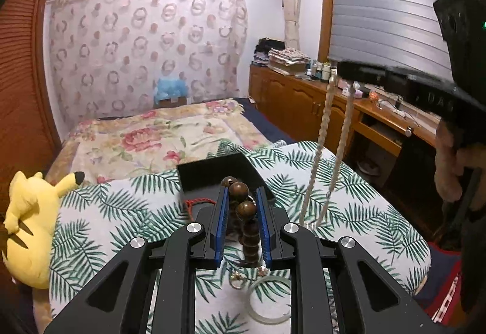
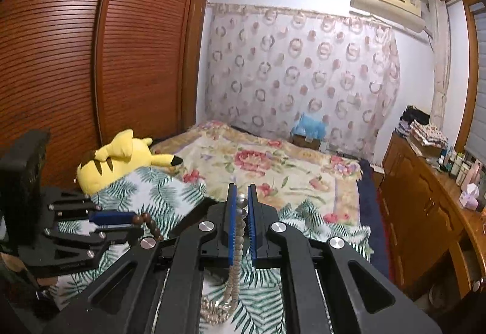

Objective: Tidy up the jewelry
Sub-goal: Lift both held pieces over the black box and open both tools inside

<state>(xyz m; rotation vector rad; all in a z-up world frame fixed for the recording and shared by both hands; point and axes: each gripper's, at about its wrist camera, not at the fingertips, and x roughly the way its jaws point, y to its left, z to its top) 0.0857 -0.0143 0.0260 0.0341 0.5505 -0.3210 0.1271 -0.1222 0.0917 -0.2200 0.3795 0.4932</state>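
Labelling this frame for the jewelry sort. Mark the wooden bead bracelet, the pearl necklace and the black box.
wooden bead bracelet (image 1: 246, 208), left wrist view, on a brown bead between the pads.
pearl necklace (image 2: 240, 239), right wrist view, on the hanging strand.
black box (image 1: 212, 171), left wrist view, on its dark interior.

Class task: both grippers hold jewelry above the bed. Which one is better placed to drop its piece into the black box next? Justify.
Left. The left gripper, shut on the wooden bead bracelet, sits just before the black box. The right gripper, holding the pearl necklace, is off to the side.
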